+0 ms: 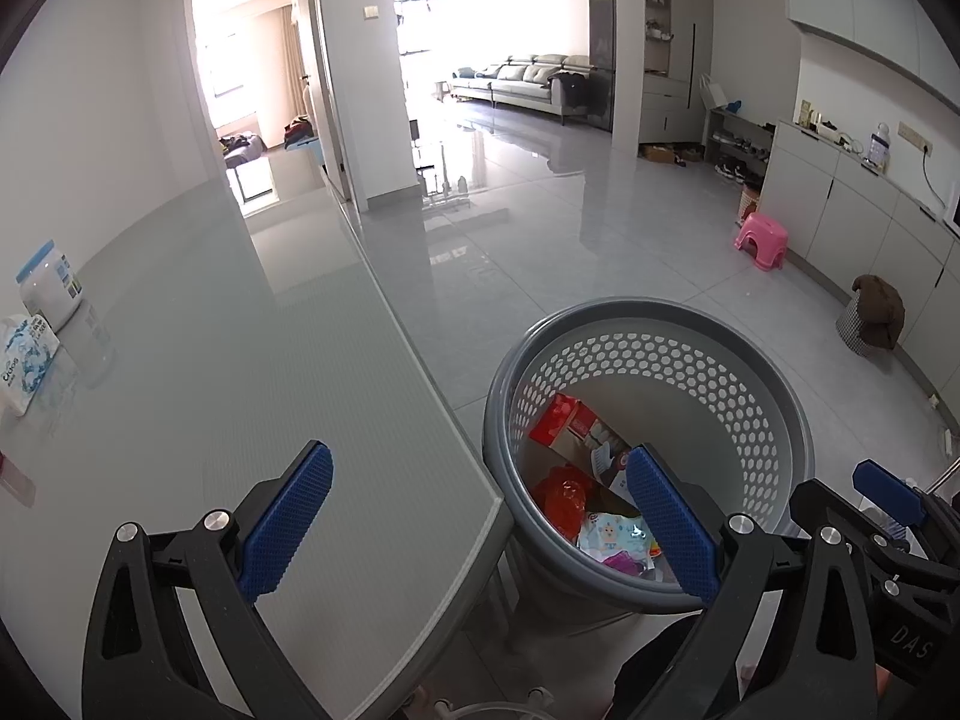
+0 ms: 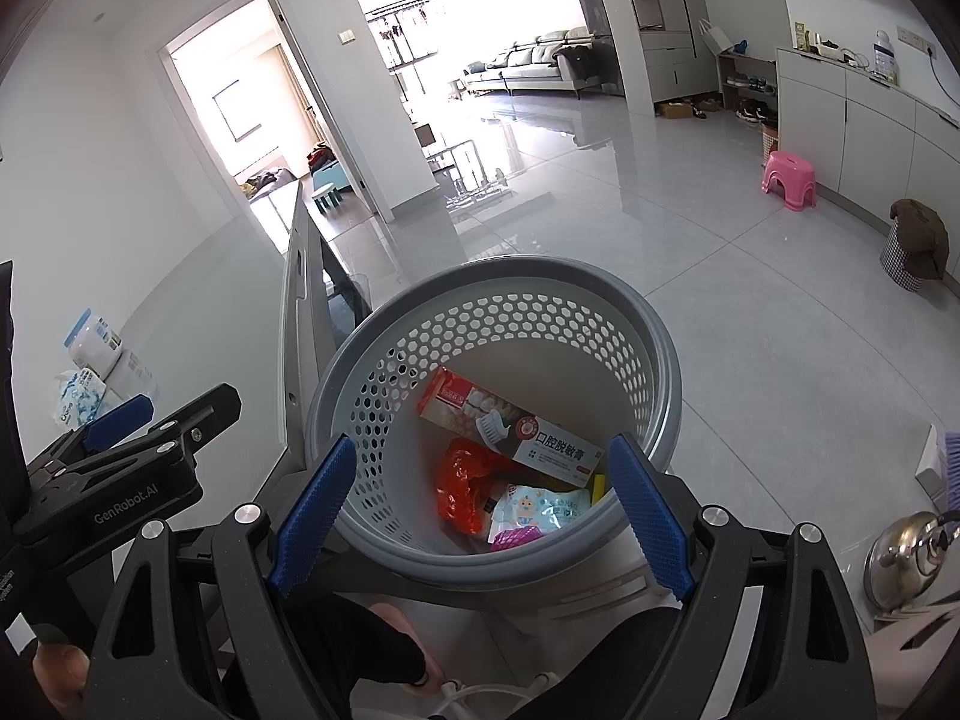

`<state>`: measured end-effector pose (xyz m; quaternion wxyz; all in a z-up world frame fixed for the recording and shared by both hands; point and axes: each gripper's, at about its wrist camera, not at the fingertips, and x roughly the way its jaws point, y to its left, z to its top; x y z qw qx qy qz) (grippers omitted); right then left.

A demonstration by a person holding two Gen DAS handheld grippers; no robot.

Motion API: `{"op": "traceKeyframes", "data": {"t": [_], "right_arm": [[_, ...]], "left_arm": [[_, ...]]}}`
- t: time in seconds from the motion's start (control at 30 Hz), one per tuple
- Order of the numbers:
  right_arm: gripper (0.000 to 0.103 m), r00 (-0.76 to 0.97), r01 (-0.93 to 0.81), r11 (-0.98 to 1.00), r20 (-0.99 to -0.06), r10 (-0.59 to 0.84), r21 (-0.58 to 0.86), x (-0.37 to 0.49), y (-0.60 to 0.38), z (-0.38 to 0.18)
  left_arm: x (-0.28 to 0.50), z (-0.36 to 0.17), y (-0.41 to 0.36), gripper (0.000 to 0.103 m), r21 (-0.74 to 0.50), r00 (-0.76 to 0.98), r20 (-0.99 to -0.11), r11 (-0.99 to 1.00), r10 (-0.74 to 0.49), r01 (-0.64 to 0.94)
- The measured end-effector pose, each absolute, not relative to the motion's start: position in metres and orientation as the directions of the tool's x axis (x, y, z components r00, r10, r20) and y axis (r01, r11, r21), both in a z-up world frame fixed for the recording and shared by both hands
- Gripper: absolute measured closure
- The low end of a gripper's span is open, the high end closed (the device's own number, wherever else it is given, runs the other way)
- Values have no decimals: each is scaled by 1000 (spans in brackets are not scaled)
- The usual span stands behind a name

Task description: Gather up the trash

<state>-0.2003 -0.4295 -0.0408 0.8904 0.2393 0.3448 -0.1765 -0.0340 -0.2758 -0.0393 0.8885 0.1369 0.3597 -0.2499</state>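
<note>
A grey perforated basket (image 1: 750, 360) (image 2: 456, 312) stands on the floor beside the grey table (image 1: 270, 360). Inside lie a toothpaste box (image 2: 510, 426) (image 1: 570, 420), a red wrapper (image 2: 462, 480) (image 1: 561, 495), a pale blue packet (image 2: 546, 510) (image 1: 612, 534) and a pink scrap (image 2: 516, 537). My right gripper (image 2: 480, 504) hangs open above the basket's near rim, nothing between its blue pads. My left gripper (image 1: 480, 516) is open too, over the table's corner and the basket's left rim, empty. Each gripper shows at the edge of the other's view.
A white jar with a blue lid (image 1: 51, 288) and a blue-and-white tissue pack (image 1: 27, 360) sit at the table's far left. A pink stool (image 1: 762, 240), a checked bin draped with brown cloth (image 1: 873, 318), cabinets (image 1: 870, 204) and a metal kettle (image 2: 906, 558) are around.
</note>
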Motion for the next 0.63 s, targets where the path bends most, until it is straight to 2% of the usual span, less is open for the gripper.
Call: {"op": "traceKeyframes", "data": {"t": [0.63], "right_arm": [[21,700,479,824,-698,-149,304,-200,-430,-41]], "left_arm": [[-38,-43,-273,6,58,609,-712,834,-351,549]]}}
